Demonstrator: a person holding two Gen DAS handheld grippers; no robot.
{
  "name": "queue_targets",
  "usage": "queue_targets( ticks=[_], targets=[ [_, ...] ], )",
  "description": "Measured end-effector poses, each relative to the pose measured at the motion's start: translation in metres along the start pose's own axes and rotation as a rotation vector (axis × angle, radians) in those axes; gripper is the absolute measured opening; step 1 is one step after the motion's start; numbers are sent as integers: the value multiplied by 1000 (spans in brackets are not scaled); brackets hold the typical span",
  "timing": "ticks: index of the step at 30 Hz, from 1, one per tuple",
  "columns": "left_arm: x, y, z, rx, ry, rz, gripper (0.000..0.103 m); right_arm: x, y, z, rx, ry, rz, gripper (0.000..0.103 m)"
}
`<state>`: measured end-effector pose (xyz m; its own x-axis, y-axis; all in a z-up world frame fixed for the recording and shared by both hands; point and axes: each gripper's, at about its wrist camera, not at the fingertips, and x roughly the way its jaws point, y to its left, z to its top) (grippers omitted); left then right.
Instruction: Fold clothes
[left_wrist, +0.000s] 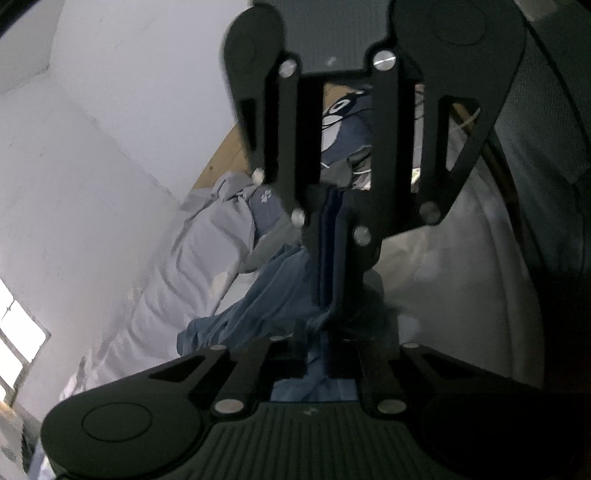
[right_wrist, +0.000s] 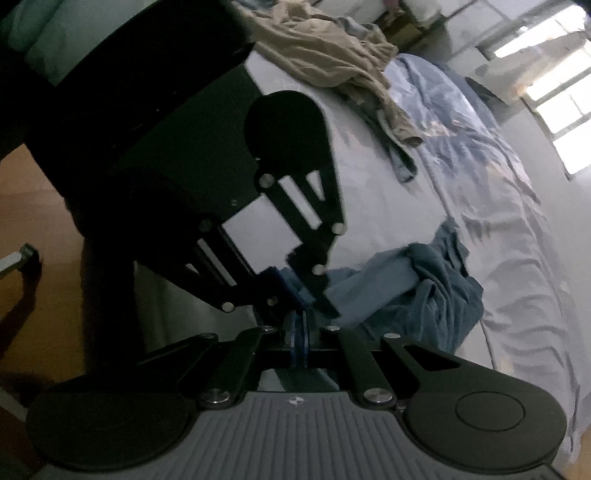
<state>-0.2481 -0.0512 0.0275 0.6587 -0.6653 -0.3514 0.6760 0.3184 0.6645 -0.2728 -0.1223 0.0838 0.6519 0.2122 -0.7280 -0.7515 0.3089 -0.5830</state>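
Right wrist view: bed (right_wrist: 388, 206), pale sheet filling the frame from 12 to 5 o'clock, rumpled quilt along its 3 o'clock side.
Beige garment (right_wrist: 332, 62): loose heap at 12 o'clock, well apart from the grippers.
Blue garment (right_wrist: 424, 288): soft crumpled cloth on the sheet at 3 o'clock of the fingers; one edge is drawn toward both grippers.
Handling: light, limp, apt to sag and bunch; not fragile. Best held at two corners or along a hem, well apart, so it hangs flat.
Left gripper (right_wrist: 306, 291): reaches in from 10 o'clock, jaws together on the blue cloth.
Right gripper (right_wrist: 298, 332): pads pressed together; a thin blue edge seems pinched between them, though the view is dim.
Left wrist view: same blue garment (left_wrist: 258, 295) trailing to 8 o'clock, the two grippers meeting tip to tip at centre.
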Motion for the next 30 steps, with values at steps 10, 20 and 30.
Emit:
queue_targets(
  ticks=[10, 20, 30],
  targets=[
    [-17, 73, -20, -545, -4, 145, 6, -17, -47, -21, 295, -8, -182, 17],
    [-55, 158, -103, -1306, -110, 278, 4, -8, -66, -19, 511, -81, -215, 25],
    [-101, 180, -173, -1656, -180, 436, 2, 43, -109, -30, 656, -65, -255, 49]
  ],
)
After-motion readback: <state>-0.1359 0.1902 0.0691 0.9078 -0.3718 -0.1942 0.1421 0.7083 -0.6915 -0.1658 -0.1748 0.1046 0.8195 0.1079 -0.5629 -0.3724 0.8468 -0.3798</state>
